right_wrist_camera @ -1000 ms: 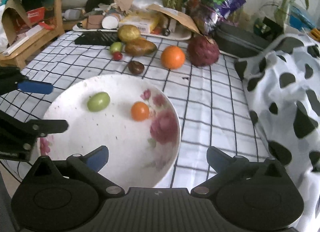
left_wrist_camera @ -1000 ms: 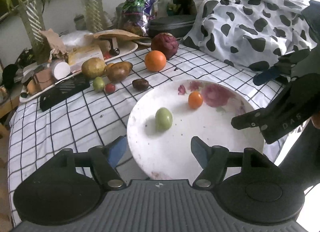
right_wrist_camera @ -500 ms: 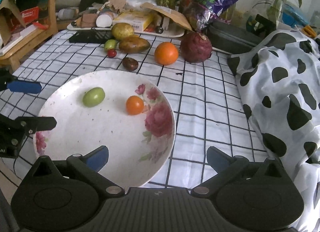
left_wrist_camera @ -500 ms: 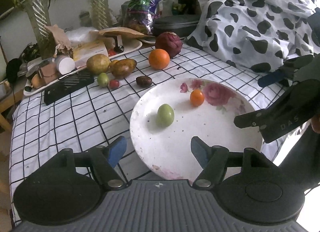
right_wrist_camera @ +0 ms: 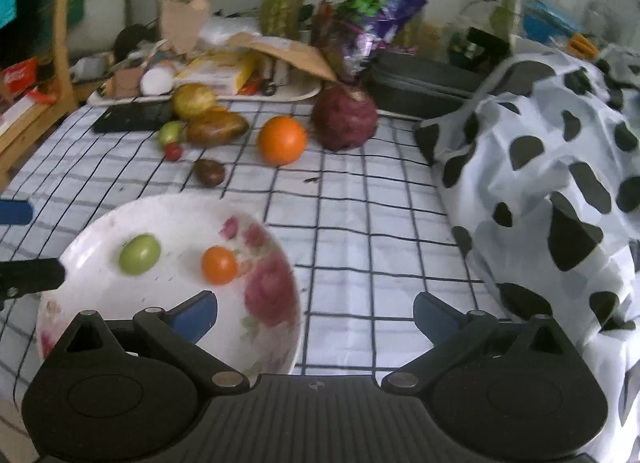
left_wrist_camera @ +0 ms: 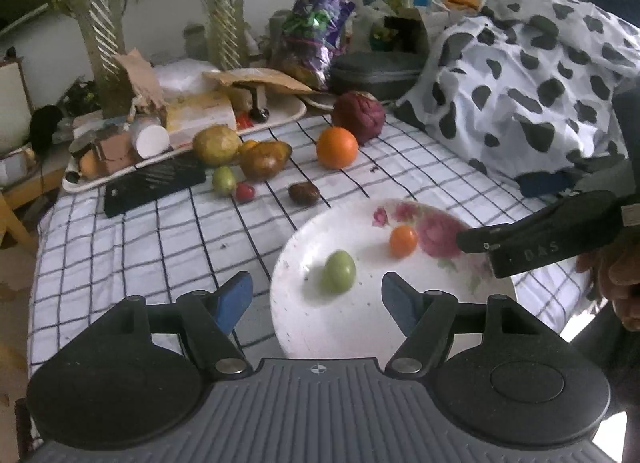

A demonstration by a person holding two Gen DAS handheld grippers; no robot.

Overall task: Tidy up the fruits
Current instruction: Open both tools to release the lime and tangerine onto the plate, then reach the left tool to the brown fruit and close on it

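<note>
A white floral plate (left_wrist_camera: pixel 360 335) (right_wrist_camera: pixel 92 247) holds a green fruit (left_wrist_camera: pixel 339 272) (right_wrist_camera: pixel 139 254) and a small orange fruit (left_wrist_camera: pixel 403 241) (right_wrist_camera: pixel 219 264). Beyond it on the checked cloth lie an orange (left_wrist_camera: pixel 337 147) (right_wrist_camera: pixel 282 140), a dark red round fruit (left_wrist_camera: pixel 359 117) (right_wrist_camera: pixel 344 118), a small brown fruit (left_wrist_camera: pixel 304 193) (right_wrist_camera: pixel 209 172), a brown mango (left_wrist_camera: pixel 265 159) (right_wrist_camera: pixel 217 128), a yellow fruit (left_wrist_camera: pixel 217 144) (right_wrist_camera: pixel 194 100), a small green fruit (left_wrist_camera: pixel 223 180) (right_wrist_camera: pixel 170 132) and a tiny red one (left_wrist_camera: pixel 245 192) (right_wrist_camera: pixel 173 151). My left gripper (left_wrist_camera: pixel 316 305) is open and empty over the plate's near left edge. My right gripper (right_wrist_camera: pixel 316 315) is open and empty at the plate's right rim.
A black flat device (left_wrist_camera: pixel 154 185) and a cluttered tray (left_wrist_camera: pixel 280 119) lie at the back left. A cow-print cloth heap (left_wrist_camera: pixel 532 79) (right_wrist_camera: pixel 560 191) fills the right side. Plant stems and a purple bag (left_wrist_camera: pixel 320 35) stand behind.
Both grippers have pulled back and tilted, so the plate sits lower and more to the side in each view. Nothing on the table moved; both stay open.
</note>
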